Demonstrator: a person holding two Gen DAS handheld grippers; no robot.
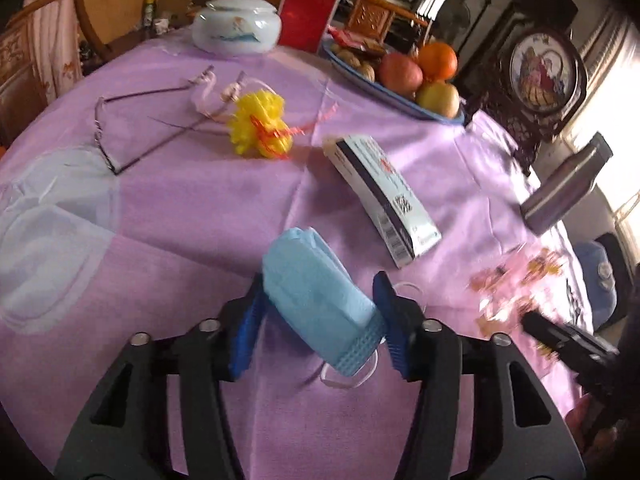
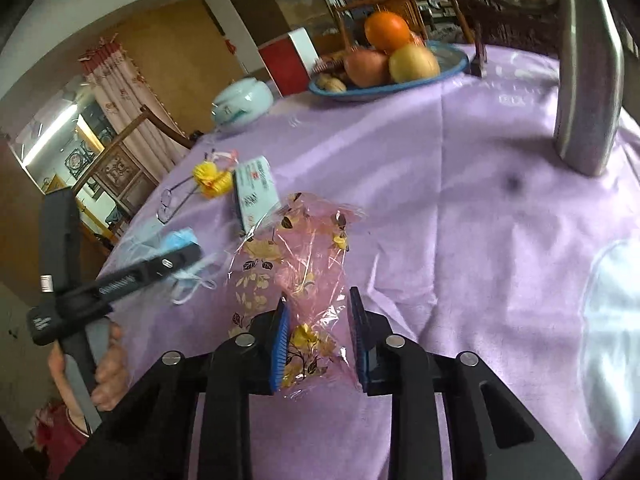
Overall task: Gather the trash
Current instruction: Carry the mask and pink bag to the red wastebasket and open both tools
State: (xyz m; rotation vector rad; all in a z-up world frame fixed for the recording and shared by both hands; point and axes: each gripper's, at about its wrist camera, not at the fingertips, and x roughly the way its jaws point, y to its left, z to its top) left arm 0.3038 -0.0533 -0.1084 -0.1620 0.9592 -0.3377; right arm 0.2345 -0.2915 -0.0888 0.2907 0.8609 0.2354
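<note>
A folded blue face mask [image 1: 304, 264] sits between the blue pads of my left gripper [image 1: 319, 276], which is shut on it, its white ear loops hanging below. In the right wrist view the same mask [image 2: 176, 240] shows beside the left gripper's finger [image 2: 172, 260], held by a person's hand [image 2: 108, 376]. A crumpled pink cellophane wrapper [image 2: 296, 248] with gold flowers lies on the purple tablecloth [image 2: 480, 240]. My right gripper [image 2: 319, 294] is shut on its near end. In the left wrist view the wrapper [image 1: 516, 284] is blurred at the right.
A yellow pompom with red ribbon [image 1: 260, 126], a white medicine box [image 1: 384, 196] and spectacles [image 1: 132, 136] lie mid-table. Behind are a fruit plate [image 1: 400, 92], a white ceramic jar [image 1: 236, 26] and a red box [image 1: 306, 14]. A metal flask [image 2: 588, 80] stands right.
</note>
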